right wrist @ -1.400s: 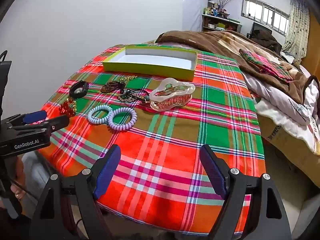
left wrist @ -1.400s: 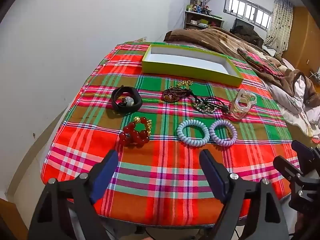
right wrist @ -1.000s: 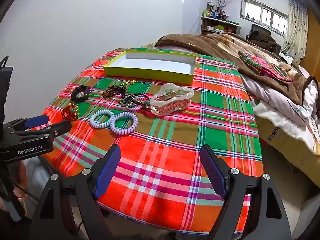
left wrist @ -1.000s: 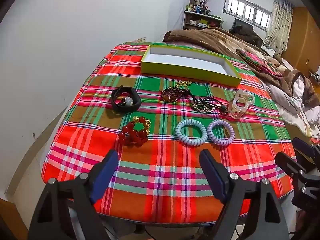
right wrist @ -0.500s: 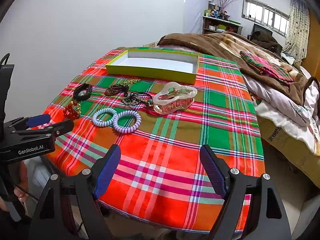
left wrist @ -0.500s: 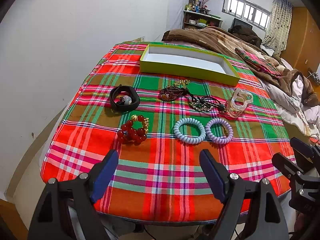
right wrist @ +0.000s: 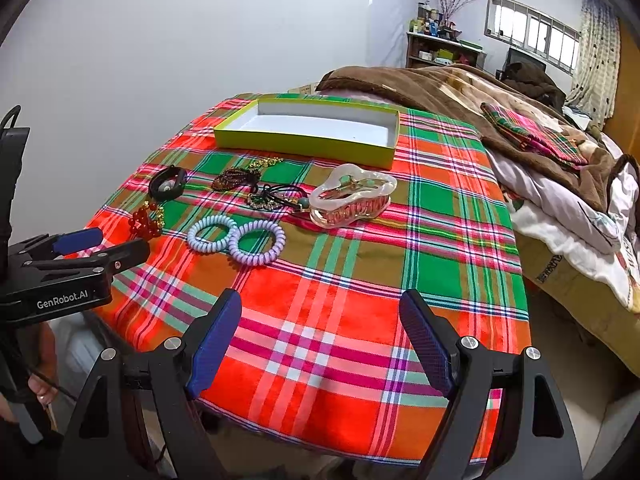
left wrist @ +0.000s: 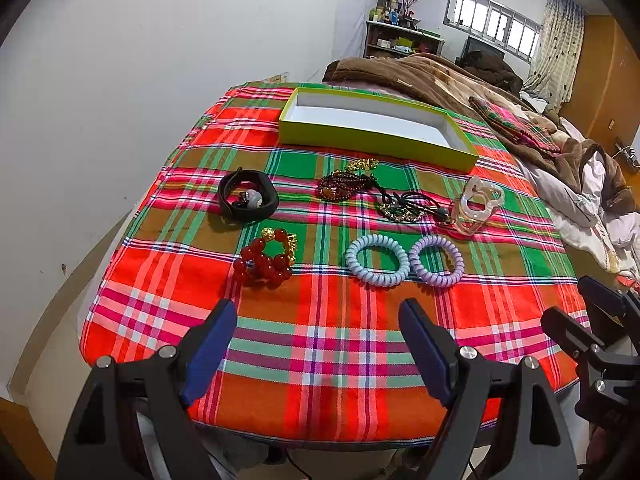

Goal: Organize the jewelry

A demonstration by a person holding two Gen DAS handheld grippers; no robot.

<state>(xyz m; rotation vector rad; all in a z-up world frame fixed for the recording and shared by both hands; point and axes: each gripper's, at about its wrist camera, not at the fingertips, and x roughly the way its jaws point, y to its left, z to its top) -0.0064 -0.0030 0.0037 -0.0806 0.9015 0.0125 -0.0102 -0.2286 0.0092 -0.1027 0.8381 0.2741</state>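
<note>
left wrist view: the left claw (left wrist: 318,344) hangs over the near edge of the desk (left wrist: 320,380), its blue-padded fingers (left wrist: 208,346) spread wide with nothing between them. just ahead of the left finger lies a red bead bracelet (left wrist: 264,260) with gold beads. ahead of the right finger sit two coil hair ties touching side by side, a pale blue tie (left wrist: 377,260) and a lilac tie (left wrist: 436,261). farther ahead and left is a black band (left wrist: 248,200) with a small pale stone inside it. farther ahead, near centre, a dark bead strand (left wrist: 346,186) lies beside a black cord pendant (left wrist: 408,206), and a clear hair clip (left wrist: 478,204) stands to the right of them. beyond all these a shallow yellow-green box (left wrist: 376,140) lies empty, white inside. the right claw (left wrist: 584,312) shows at the right edge, off the desk corner.

right wrist view: the right claw (right wrist: 320,336) is also wide open and empty, over the near right part of the plaid cloth. the ties (right wrist: 236,236) lie ahead to the left, the clip (right wrist: 352,196) ahead near centre, the box (right wrist: 308,136) beyond it. the left claw (right wrist: 104,244) reaches in from the left, near the bracelet (right wrist: 146,218). a bed (right wrist: 560,184) with blankets is to the right.
</note>
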